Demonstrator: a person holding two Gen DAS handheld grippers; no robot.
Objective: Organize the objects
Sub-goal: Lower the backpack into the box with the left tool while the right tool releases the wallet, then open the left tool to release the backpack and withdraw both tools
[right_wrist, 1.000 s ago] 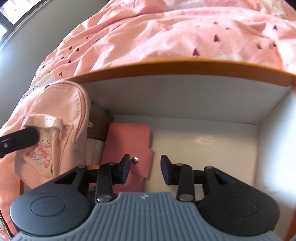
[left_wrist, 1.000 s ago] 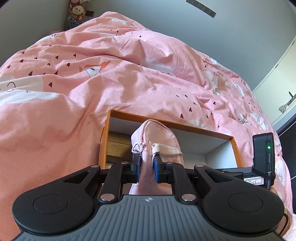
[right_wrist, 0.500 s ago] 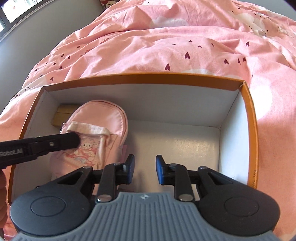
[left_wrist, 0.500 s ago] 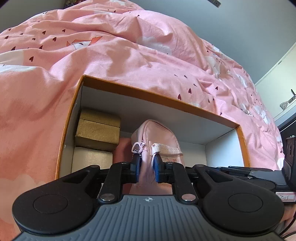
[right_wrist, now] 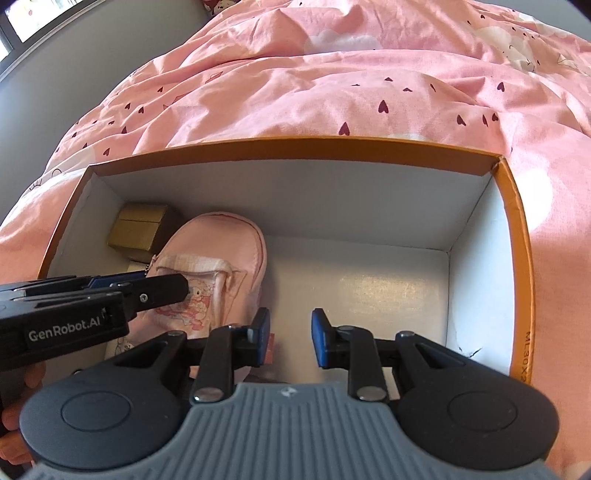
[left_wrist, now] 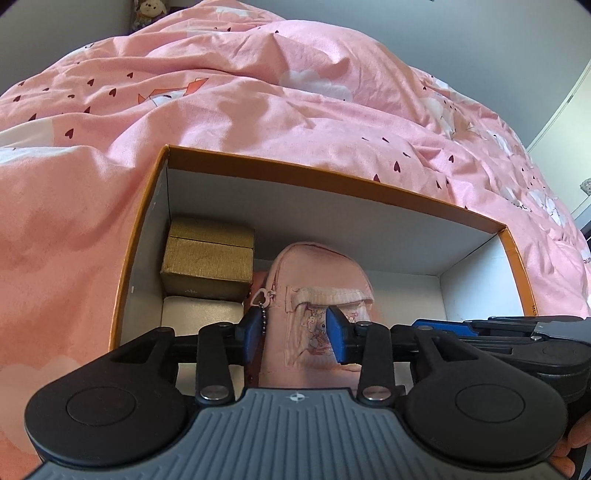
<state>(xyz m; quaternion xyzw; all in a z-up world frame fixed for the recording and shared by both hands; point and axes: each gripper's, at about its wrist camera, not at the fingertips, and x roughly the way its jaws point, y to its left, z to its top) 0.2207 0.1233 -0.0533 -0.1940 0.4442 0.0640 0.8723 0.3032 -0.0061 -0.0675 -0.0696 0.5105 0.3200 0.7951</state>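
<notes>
A small pink backpack with a cartoon pocket lies inside an orange-rimmed white box on the bed. My left gripper is open, its fingers spread on either side of the backpack's lower part. The backpack also shows in the right wrist view, with the left gripper over its pocket. My right gripper is open and empty above the box's bare white floor, to the right of the backpack. The box rim curves around on the right.
A gold box stands in the box's left corner on a cream box; it also shows in the right wrist view. A pink heart-print duvet surrounds the box. A plush toy sits far back.
My left gripper has opened and let go of the backpack, which now rests in the box. My right gripper has drawn back a little and stayed open.
</notes>
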